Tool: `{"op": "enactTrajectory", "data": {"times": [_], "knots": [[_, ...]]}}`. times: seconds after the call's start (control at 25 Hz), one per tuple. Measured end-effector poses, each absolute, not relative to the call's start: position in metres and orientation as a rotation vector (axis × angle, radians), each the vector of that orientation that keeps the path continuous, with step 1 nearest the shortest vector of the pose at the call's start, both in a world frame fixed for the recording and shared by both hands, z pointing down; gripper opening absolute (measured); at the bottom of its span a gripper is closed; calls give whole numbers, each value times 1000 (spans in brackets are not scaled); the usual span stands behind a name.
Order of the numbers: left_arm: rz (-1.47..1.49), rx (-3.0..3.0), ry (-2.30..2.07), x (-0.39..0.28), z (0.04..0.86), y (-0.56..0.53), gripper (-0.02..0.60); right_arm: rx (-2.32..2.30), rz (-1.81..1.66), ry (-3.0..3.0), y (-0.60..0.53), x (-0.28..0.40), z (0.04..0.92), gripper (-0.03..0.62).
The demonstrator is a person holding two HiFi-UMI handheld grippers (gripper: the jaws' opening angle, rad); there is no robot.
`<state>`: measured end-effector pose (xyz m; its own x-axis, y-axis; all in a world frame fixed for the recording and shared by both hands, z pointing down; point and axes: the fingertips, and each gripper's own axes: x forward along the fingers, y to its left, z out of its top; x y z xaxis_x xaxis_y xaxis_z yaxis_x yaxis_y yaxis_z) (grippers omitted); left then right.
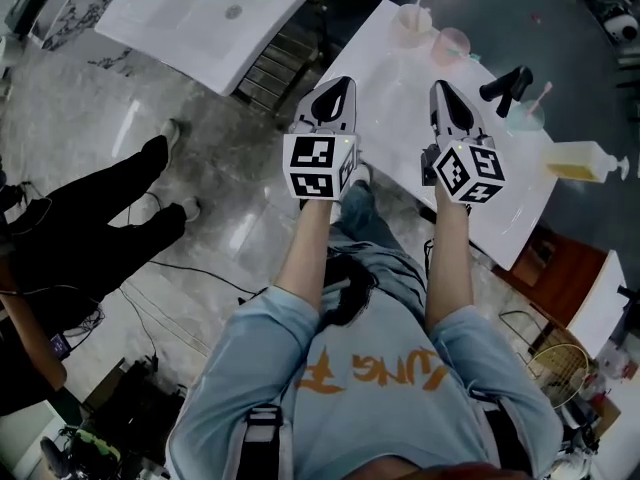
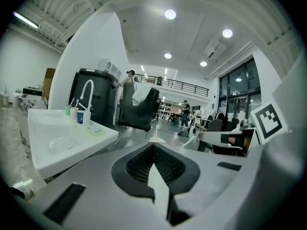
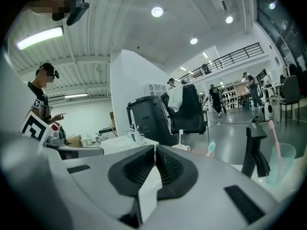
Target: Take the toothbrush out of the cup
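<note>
In the right gripper view a translucent cup (image 3: 281, 164) stands at the far right on the white counter, with a pink toothbrush (image 3: 272, 137) upright in it. The head view shows this cup (image 1: 527, 118) beside a black faucet (image 1: 508, 86). My right gripper (image 1: 444, 90) is shut and empty, hovering over the counter's near part, short of the cup and to its left. Level with it, over the counter's left edge, my left gripper (image 1: 339, 86) is shut on nothing. Both pairs of jaws meet in their own views.
Two pink cups (image 1: 430, 33) sit at the far end of the counter (image 1: 380, 58); a yellow soap bottle (image 1: 580, 160) lies at its right. A second white sink counter (image 2: 62, 138) carries cups (image 2: 79, 115). A person in black (image 1: 100, 208) stands left.
</note>
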<state>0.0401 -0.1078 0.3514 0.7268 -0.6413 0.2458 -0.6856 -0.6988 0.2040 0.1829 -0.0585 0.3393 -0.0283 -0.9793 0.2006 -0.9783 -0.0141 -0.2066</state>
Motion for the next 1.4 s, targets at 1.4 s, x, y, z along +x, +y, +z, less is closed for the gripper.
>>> {"op": "enactTrajectory", "data": {"times": [1.4], "knots": [[247, 2562, -1081, 77, 383, -203, 20, -2451, -658, 2276, -255, 244, 375, 106]]}}
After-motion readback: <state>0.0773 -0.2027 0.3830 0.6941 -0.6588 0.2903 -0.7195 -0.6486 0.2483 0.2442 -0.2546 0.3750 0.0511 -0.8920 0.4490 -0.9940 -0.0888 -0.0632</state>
